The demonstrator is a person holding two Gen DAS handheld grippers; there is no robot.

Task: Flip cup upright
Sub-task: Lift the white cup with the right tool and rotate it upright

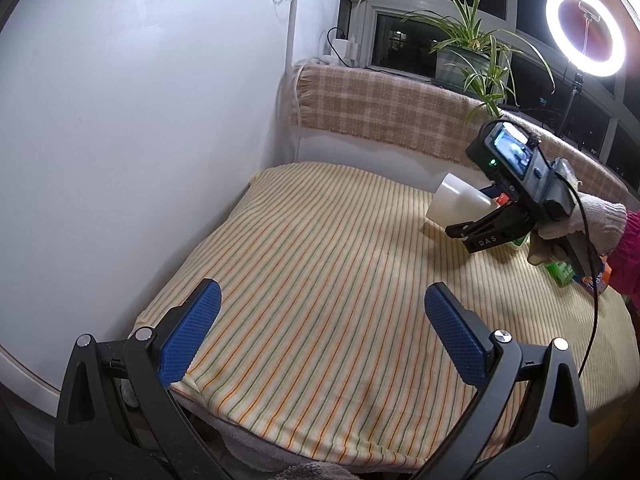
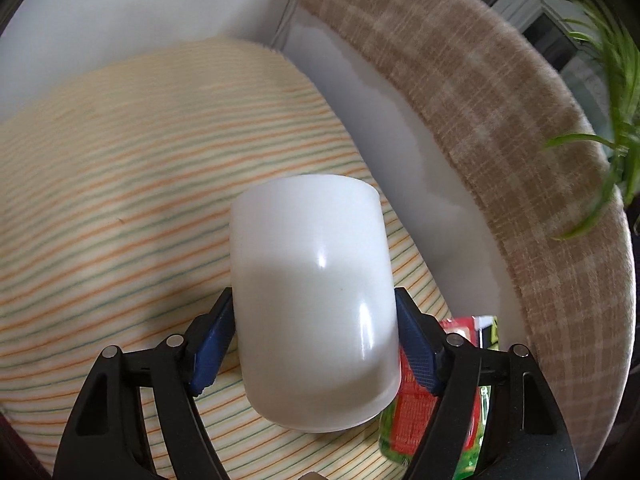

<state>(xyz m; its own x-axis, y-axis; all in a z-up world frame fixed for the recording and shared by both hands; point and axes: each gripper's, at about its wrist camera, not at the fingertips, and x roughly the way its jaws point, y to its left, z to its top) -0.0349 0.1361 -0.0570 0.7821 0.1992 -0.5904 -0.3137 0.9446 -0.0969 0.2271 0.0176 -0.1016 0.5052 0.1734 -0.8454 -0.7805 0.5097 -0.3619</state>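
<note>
A white cup [image 2: 312, 292] is held between the blue pads of my right gripper [image 2: 314, 332], tilted, just above the striped cloth. In the left wrist view the same cup [image 1: 454, 200] hangs at the far right of the table, gripped by the right gripper [image 1: 472, 224], one end pointing up and left. Which end is the mouth I cannot tell. My left gripper [image 1: 320, 312] is open and empty, low over the near edge of the striped cloth [image 1: 320, 240], far from the cup.
A white wall [image 1: 140, 120] bounds the left. A plaid-covered ledge [image 1: 380, 104] runs along the back with a potted plant [image 1: 468, 52] and a ring light [image 1: 586, 32]. Green and red snack packets [image 2: 440, 400] lie under the right gripper.
</note>
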